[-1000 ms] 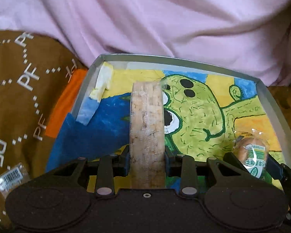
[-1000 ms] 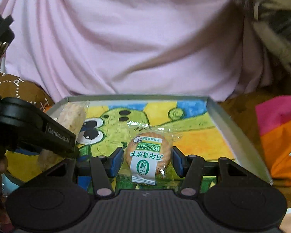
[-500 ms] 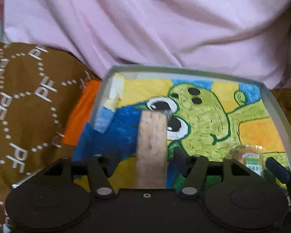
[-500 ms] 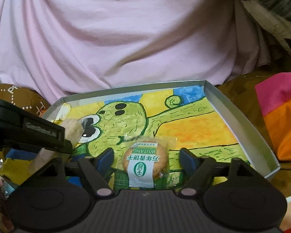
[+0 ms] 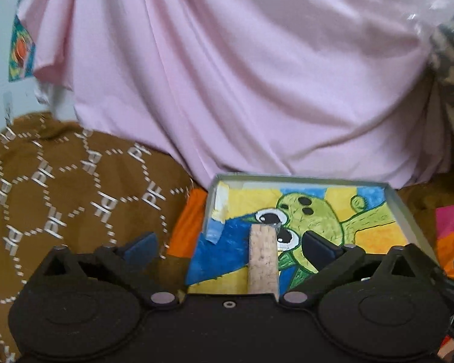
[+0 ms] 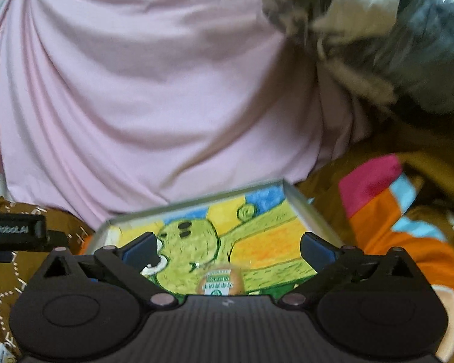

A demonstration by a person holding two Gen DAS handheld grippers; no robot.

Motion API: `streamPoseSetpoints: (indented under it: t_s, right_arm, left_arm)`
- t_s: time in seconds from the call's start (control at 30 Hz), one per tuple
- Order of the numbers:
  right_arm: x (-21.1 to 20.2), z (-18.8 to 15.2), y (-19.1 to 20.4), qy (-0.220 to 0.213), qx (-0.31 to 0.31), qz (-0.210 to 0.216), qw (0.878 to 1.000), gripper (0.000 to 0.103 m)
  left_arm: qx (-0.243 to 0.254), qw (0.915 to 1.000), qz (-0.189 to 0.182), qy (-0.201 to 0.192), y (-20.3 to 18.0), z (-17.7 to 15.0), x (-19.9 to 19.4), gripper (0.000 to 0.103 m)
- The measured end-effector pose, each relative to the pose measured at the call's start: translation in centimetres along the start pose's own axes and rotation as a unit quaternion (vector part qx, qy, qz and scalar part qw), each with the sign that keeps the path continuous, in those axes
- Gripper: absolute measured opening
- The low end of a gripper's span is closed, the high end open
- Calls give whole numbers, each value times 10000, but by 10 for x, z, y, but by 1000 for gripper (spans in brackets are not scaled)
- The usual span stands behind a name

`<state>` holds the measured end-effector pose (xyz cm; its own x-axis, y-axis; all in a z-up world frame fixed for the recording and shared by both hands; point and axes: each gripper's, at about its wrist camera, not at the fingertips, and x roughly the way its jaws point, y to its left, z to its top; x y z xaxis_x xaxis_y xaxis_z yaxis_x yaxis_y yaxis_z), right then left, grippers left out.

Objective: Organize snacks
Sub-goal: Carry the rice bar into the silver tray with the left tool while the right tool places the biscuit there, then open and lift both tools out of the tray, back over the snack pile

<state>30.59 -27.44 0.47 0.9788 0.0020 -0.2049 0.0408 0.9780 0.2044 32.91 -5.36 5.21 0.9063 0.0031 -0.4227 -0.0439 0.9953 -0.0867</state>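
A shallow grey tray [image 5: 397, 202] with a painted green cartoon creature on its floor lies on the bed; it also shows in the right wrist view [image 6: 305, 208]. A tan wrapped rice cracker [image 5: 262, 257] stands on edge in the tray, free between the wide-open fingers of my left gripper [image 5: 227, 246]. A round wrapped biscuit with a green and white label [image 6: 220, 282] lies flat in the tray, free below my open right gripper [image 6: 227, 246].
A pink sheet [image 5: 242, 75] is heaped behind the tray. A brown patterned blanket [image 5: 60, 187] lies to the left. Pink and orange fabric [image 6: 384, 199] lies to the right, with a dark patterned bundle [image 6: 378, 36] above it.
Both grippers have opened wide, let go of their snacks in the tray and pulled back and up. The tray now looks smaller and farther.
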Motion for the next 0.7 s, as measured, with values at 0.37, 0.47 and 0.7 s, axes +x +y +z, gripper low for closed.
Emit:
streamPoseSetpoints:
  t_s: [0.37,0.47,0.7]
  right_arm:
    - [-86,9,12,-586,-250,47,9980,103]
    - [-108,5,18,-645,-358,88,9972,103]
    - [-157,-12,28,-717,-591,131,9956,103]
  left_arm:
    - [23,9982,192,-564,19,-24,-92,102]
    - [22,9977,208,-648,23,-32,-113,102]
    - [-111,9978,184,-634,38,-55,-151,102]
